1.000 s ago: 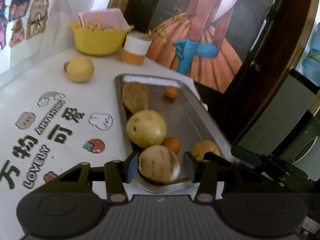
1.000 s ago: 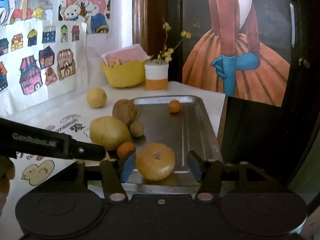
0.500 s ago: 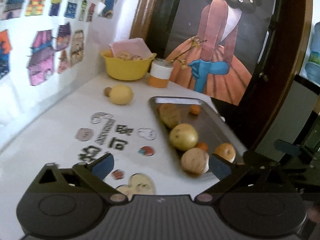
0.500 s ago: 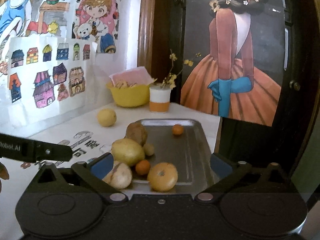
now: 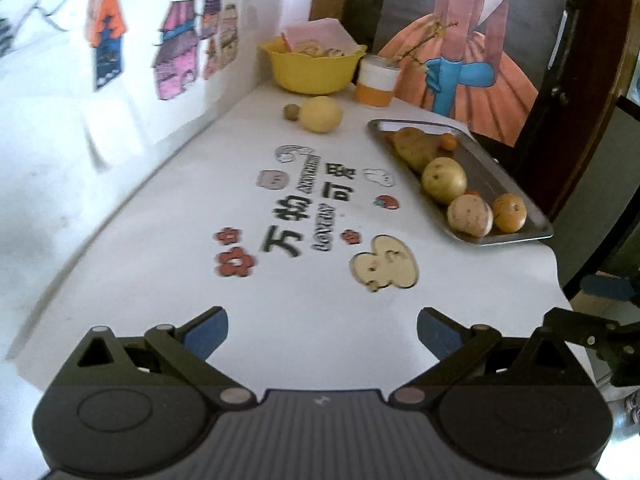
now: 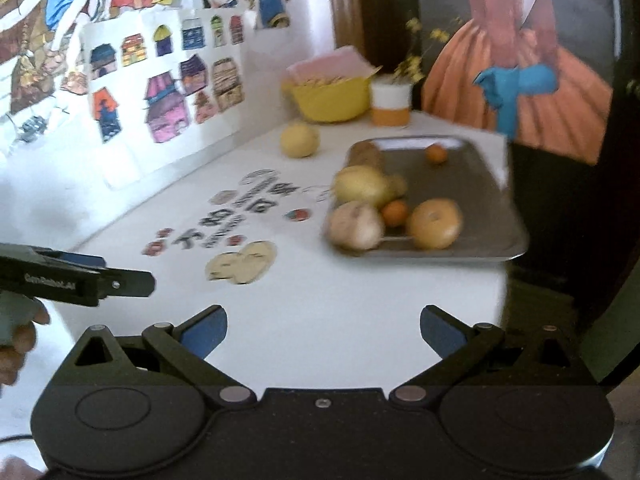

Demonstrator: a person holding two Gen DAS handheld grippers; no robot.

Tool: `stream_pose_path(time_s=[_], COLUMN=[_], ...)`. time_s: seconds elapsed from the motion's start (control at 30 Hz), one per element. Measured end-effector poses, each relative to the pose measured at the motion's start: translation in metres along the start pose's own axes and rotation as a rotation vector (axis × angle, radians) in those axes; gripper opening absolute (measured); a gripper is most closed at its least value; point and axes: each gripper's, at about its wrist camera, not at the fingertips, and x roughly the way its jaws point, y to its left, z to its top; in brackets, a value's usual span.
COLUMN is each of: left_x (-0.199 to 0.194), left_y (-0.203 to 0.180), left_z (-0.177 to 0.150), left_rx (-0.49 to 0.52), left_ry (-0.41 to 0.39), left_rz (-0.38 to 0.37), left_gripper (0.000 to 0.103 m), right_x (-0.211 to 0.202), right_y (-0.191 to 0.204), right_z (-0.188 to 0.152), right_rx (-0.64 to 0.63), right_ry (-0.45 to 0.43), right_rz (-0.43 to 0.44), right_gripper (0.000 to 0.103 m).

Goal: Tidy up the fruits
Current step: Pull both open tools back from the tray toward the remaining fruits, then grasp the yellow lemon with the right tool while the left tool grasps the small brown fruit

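While the left gripper (image 5: pixel 322 330) stands wide and empty over the table (image 5: pixel 168 280), fruits fill the tray (image 5: pixel 500 184) at far right. Right view: right gripper (image 6: pixel 323 330) wide, empty; tray (image 6: pixel 480 184) ahead, one yellow fruit (image 6: pixel 299 141) outside it.

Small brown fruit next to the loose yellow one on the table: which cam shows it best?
Left wrist: the small brown fruit sits in plain sight, touching the yellow fruit on its left. Right wrist shows only the yellow fruit; the brown one is hidden behind it.
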Motion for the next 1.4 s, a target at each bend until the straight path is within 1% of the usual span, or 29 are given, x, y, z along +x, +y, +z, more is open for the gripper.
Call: stream_pose_path(time_s=[0.1,0.2,0.33,0.43,0.5,0.6,0.67,0.7,0.8,0.87,0.93,1.0,1.03,1.1,1.2,1.3,1.4], left_x=[-0.013,-0.025,-0.039,-0.043,-0.043,-0.041,-0.034,-0.031,-0.017,-0.005,0.012,0.033,0.045,0.071,0.107,0.138,0.161], left_y=[0.013,0.029,0.042,0.045,0.045,0.043,0.036,0.031,0.019,0.011,0.006,0.001,-0.002,-0.004,0.000,0.011,0.025], left_z=[0.007,0.022,0.048,0.073,0.092,0.123,0.144,0.153,0.178,0.190,0.198,0.203,0.205,0.208,0.214,0.218,0.220], left_rx=[0.007,-0.003,-0.018,-0.039,-0.082,-0.141,-0.140,-0.131,-0.089,-0.073,-0.061,-0.035,-0.021,-0.007,-0.041,-0.088,-0.139], left_ry=[-0.014,-0.036,-0.105,-0.159,-0.180,-0.202,-0.217,-0.228,-0.261,-0.279,-0.283,-0.262,-0.247,-0.215,-0.180,-0.147,-0.128], left_rz=[0.036,0.062,0.099,0.114,0.104,0.047,0.029,0.036,0.053,0.064,0.073,0.078,0.076,0.071,0.039,0.017,0.001], left_gripper=[0.102,0.102,0.102,0.102,0.102,0.102,0.102,0.102,0.102,0.102,0.102,0.102,0.102,0.102,0.102,0.102,0.102], right_x=[0.004,0.004,0.005,0.011,0.025,0.045,0.052,0.054,0.060,0.071,0.088,0.104,0.112,0.124,0.142,0.162,0.178], right_y=[0.020,0.040,0.059,0.063,0.062,0.054,0.045,0.039,0.023,0.012,0.002,-0.009,-0.015,-0.025,-0.035,-0.033,-0.027], right_z=[0.007,0.022,0.054,0.080,0.094,0.116,0.133,0.143,0.170,0.184,0.187,0.181,0.178,0.171,0.167,0.170,0.176], right_rx=[0.014,-0.007,-0.033,-0.057,-0.075,-0.081,-0.077,-0.082,-0.122,-0.193,-0.274,-0.328,-0.328,-0.303,-0.290,-0.342,-0.408], right_ry=[0.011,-0.008,-0.052,-0.102,-0.109,-0.115,-0.129,-0.141,-0.174,-0.181,-0.169,-0.164,-0.151,-0.124,-0.107,-0.105,-0.092], right_rz=[0.063,0.119,0.196,0.232,0.224,0.192,0.193,0.189,0.156,0.125,0.052,0.018,0.012,0.042,0.082,0.096,0.133], right_gripper=[0.102,0.102,0.102,0.102,0.102,0.102,0.102,0.102,0.102,0.102,0.102,0.102,0.102,0.102,0.102,0.102,0.102])
